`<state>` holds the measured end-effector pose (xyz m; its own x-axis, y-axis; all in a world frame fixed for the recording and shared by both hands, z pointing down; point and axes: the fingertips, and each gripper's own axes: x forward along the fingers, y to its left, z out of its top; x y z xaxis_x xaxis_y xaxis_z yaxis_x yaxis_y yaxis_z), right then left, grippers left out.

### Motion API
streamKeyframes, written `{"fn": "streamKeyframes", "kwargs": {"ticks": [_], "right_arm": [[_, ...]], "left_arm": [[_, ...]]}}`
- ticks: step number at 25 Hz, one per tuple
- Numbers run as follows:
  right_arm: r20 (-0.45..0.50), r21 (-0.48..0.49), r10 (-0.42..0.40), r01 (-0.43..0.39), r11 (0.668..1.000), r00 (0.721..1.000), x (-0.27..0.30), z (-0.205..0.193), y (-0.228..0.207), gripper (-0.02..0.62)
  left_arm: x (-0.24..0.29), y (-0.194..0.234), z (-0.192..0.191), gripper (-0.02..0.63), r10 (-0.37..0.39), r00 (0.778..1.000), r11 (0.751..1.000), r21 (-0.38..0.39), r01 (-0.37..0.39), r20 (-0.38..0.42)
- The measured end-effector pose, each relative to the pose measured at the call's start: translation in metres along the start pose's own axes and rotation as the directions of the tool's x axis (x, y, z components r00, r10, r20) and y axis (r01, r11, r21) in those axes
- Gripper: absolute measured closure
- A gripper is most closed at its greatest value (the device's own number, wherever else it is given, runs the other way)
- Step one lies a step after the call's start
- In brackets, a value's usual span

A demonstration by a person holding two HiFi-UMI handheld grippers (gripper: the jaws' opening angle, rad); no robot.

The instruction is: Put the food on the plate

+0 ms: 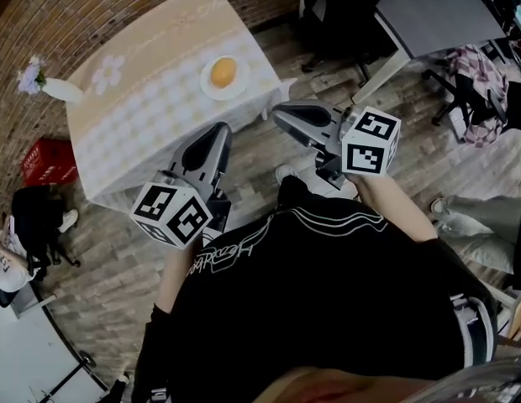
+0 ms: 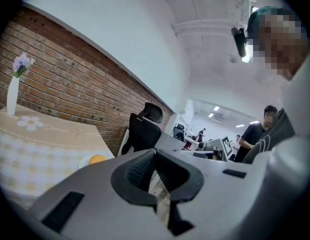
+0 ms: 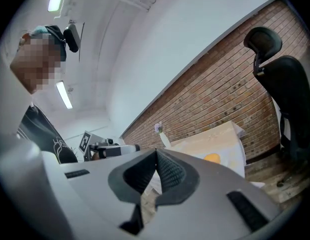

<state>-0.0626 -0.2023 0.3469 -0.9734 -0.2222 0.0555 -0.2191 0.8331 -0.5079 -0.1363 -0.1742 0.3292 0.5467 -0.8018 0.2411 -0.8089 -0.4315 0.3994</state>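
Left gripper [image 1: 221, 129] and right gripper [image 1: 279, 112]: fingers closed, empty; well ahead of them, orange food [image 1: 223, 72] sits on the plate [image 1: 206, 88] on the worktop [image 1: 134, 116]

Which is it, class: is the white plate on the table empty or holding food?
Holding food: one round orange piece sits on the plate, as the head view shows.

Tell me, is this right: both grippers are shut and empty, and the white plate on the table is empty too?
No. The plate is not empty: orange food lies on it, as the head view shows. The rest holds: the left gripper and right gripper are shut and empty.
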Motion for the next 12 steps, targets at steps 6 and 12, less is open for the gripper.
{"fn": "streamKeyframes", "kwargs": {"ticks": [6,12], "right_arm": [[-0.007,-0.003,0.001,-0.001,1.000,1.000,0.002,-0.005,-0.007,0.600],[0.012,0.006,-0.008,0.008,1.000,1.000,0.004,-0.003,-0.019,0.600]], "left_arm": [[0.004,0.005,-0.005,0.594,0.018,1.000,1.000,0.016,-0.018,-0.010],[0.012,0.014,-0.007,0.594,0.033,0.999,0.999,0.011,-0.033,-0.001]]}}
